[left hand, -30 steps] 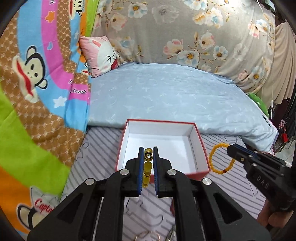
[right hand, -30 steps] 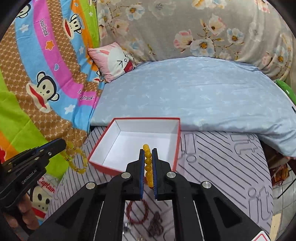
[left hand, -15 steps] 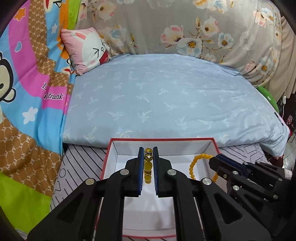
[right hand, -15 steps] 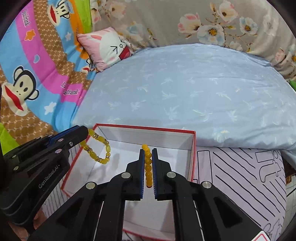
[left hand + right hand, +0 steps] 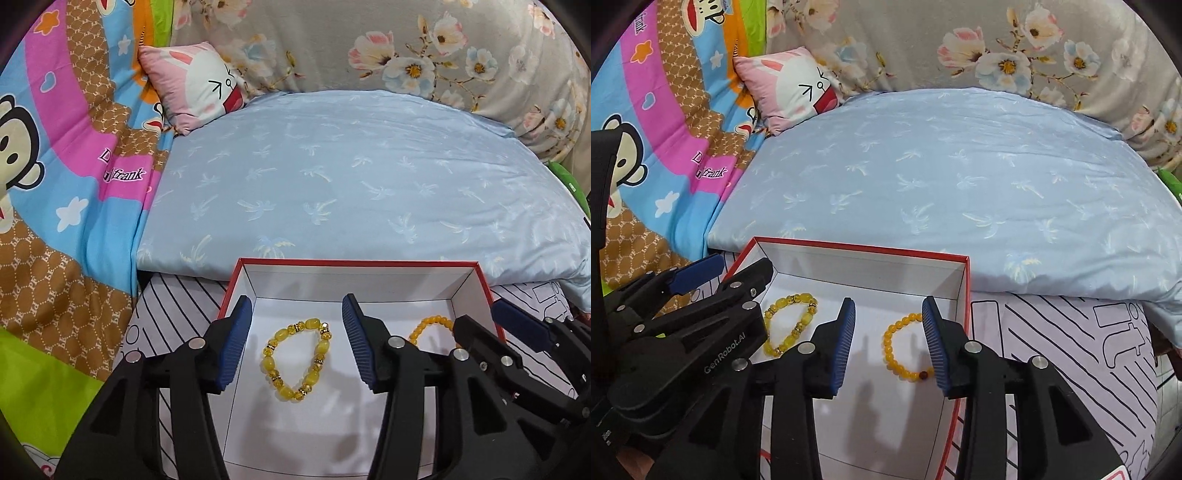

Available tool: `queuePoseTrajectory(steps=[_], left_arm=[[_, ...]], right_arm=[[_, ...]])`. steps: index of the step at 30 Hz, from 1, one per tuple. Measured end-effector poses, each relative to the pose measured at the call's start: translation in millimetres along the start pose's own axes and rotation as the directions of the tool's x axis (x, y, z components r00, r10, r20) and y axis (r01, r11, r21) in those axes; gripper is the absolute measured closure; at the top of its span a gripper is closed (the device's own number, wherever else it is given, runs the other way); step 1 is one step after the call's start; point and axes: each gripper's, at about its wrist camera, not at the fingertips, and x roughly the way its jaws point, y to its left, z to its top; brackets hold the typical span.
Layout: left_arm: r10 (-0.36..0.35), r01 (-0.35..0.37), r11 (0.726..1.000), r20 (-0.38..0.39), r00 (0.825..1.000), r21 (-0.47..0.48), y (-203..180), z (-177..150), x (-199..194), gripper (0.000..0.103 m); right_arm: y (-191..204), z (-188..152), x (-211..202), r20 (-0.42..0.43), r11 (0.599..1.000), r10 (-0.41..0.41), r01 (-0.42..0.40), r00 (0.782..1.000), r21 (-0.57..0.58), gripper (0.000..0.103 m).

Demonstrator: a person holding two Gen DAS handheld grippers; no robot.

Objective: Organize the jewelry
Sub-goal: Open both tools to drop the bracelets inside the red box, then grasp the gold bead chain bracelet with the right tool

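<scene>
Blue-padded jaws gape wide — left gripper [image 5: 297, 341], right gripper [image 5: 888, 341] — holding nothing.

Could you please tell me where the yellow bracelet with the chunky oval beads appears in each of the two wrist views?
Left wrist view: the chunky yellow bracelet lies on the box floor, centred between the open left claw.
Right wrist view: it lies at lower left, partly hidden behind the left claw.
Shared landmark: the red-rimmed white box holding it.
</scene>
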Motion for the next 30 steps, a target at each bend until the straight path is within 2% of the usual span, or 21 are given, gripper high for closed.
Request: queuePoseTrajectory(steps=[5, 9, 12, 20, 22, 30], left_arm=[[0.003, -0.003, 1.000, -0.002, 1.000, -0.002, 1, -4, -11, 0.055], [-0.002, 0.001, 1.000, 0.023, 1.000, 0.011, 3, -10, -37, 0.054], [-0.009, 0.008, 1.000, 0.048, 0.999, 0.018, 6, -21, -62, 0.048], [0.028, -0.029, 0.999, 0.042, 0.999, 0.034, 15, -71, -115, 0.045], [0.013, -0.013, 1.000, 0.023, 1.000, 0.023, 19, -89, -126, 0.043], [-0.008, 0.007, 1.000, -0.052, 0.999, -0.019, 28, -158, -148, 0.042]], right_arm=[[-2, -2, -14, 0.013, 1.000, 0.000, 0.000, 1.000, 0.010, 0.063], [-5, -12, -39, 0.032, 1.000, -0.008, 0.007, 0.999, 0.009, 0.059], [-7, -26, -62, 0.039, 1.000, -0.009, 0.008, 0.999, 0.013, 0.058], [-12, -82, -125, 0.059, 0.999, -0.030, 0.029, 0.998, 0.024, 0.058], [-13, -100, -138, 0.054, 0.999, -0.042, 0.041, 0.998, 0.019, 0.058], [-29, -180, -169, -0.015, 0.997, -0.071, 0.071, 0.997, 0.032, 0.058]])
